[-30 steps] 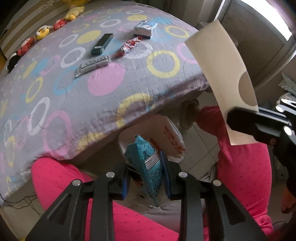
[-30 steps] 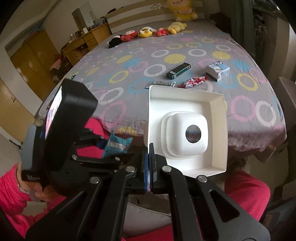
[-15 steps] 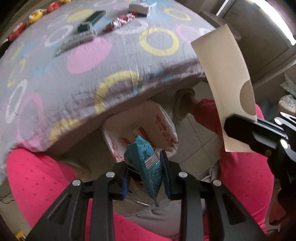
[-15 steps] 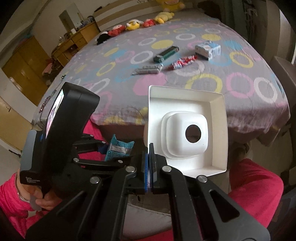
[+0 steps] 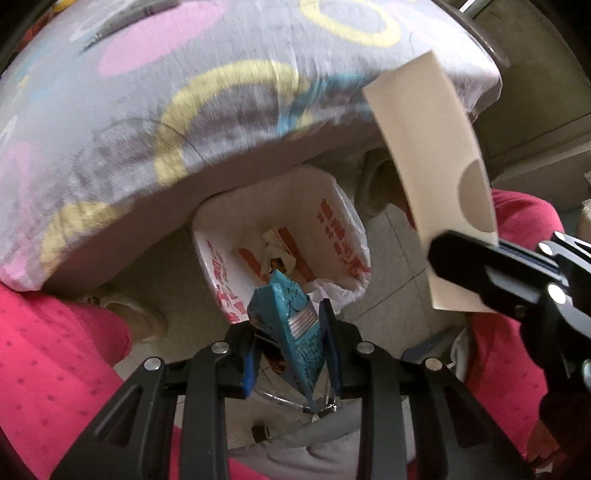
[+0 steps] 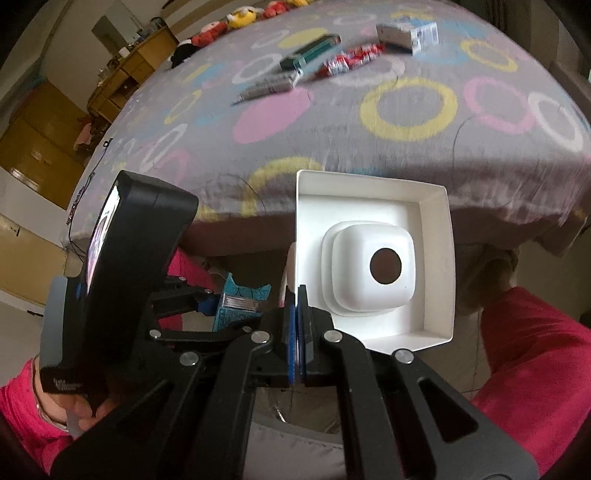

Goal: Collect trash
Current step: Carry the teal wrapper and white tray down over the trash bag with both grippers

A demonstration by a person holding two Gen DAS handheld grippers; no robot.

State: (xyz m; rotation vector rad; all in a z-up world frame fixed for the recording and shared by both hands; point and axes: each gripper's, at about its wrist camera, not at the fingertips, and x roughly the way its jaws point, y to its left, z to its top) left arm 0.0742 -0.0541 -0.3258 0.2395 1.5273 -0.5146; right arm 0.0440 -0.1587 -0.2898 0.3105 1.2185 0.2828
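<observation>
My left gripper (image 5: pixel 291 325) is shut on a blue snack wrapper (image 5: pixel 295 325), pointing straight down just above a white bin bag with red print (image 5: pixel 340 236) that stands open on the floor beside the bed. Some trash lies inside the bag. My right gripper (image 6: pixel 298 317) is shut on the edge of a white box tray (image 6: pixel 432 258), which holds a raised white insert with a dark round hole. In the left wrist view that tray (image 5: pixel 424 147) hangs to the right of the bag. The blue wrapper (image 6: pixel 240 302) also shows in the right wrist view.
On the ringed grey bedspread (image 6: pixel 369 147) lie a dark green pack (image 6: pixel 310 51), a silver wrapper (image 6: pixel 269 86), a red-and-white wrapper (image 6: pixel 351 59) and a small white-blue box (image 6: pixel 410 35). Pink-clad legs (image 5: pixel 55 362) flank the bag. Plush toys line the bed's far end.
Both grippers have sunk below the bed's edge with their loads. The bin bag now looms larger under the blue wrapper, and the bed top has slid up out of the left view.
</observation>
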